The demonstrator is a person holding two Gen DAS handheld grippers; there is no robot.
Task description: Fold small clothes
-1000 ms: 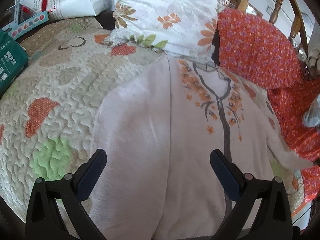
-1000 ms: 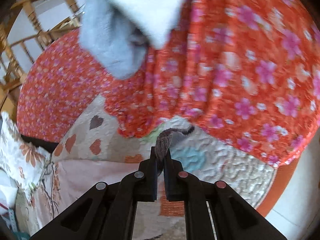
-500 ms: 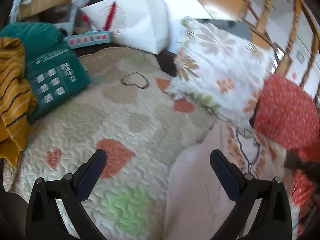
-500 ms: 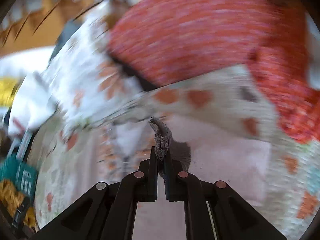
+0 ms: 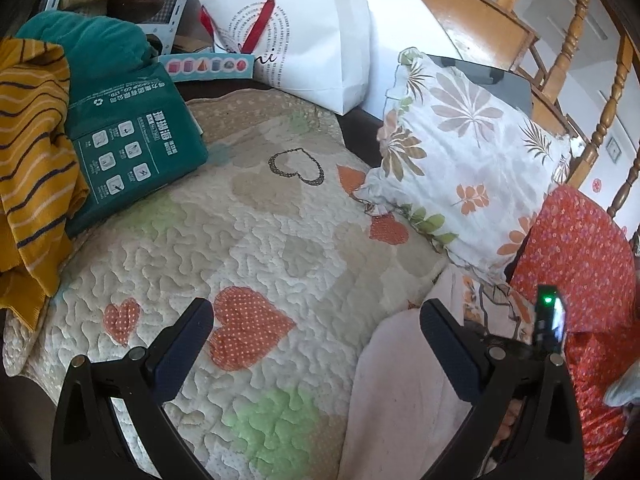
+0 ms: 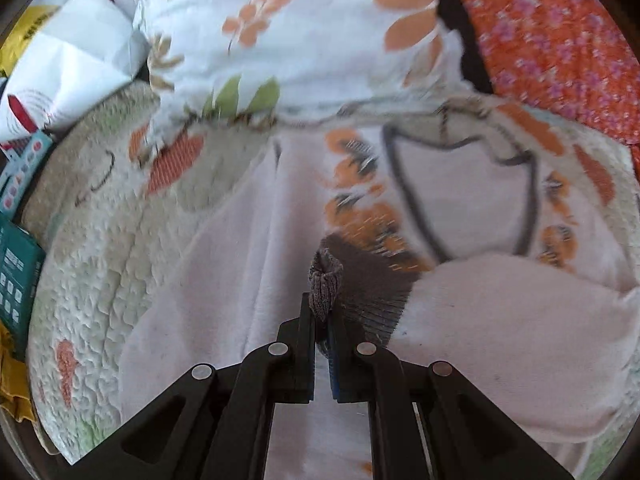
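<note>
A pale pink fleece top [image 6: 472,208] with orange flowers and a dark zip lies flat on the quilted bed cover [image 5: 280,240]. Its right sleeve is folded across the body, grey ribbed cuff [image 6: 326,288] first. My right gripper [image 6: 322,320] is shut on that cuff and holds it just above the chest. In the left wrist view the top [image 5: 404,380] shows at lower right. My left gripper [image 5: 316,344] is open and empty above the quilt, to the left of the top.
A floral pillow [image 5: 472,160] and an orange flowered cushion [image 5: 580,264] lie at the head of the top. A green package [image 5: 132,144], a mustard striped garment [image 5: 32,140] and a white paper bag [image 5: 304,36] crowd the far left. A wooden railing [image 5: 572,44] stands behind.
My right gripper has swung the cuff from over the orange cushion leftward onto the top's chest. My left gripper has moved left off the top, now over bare quilt.
</note>
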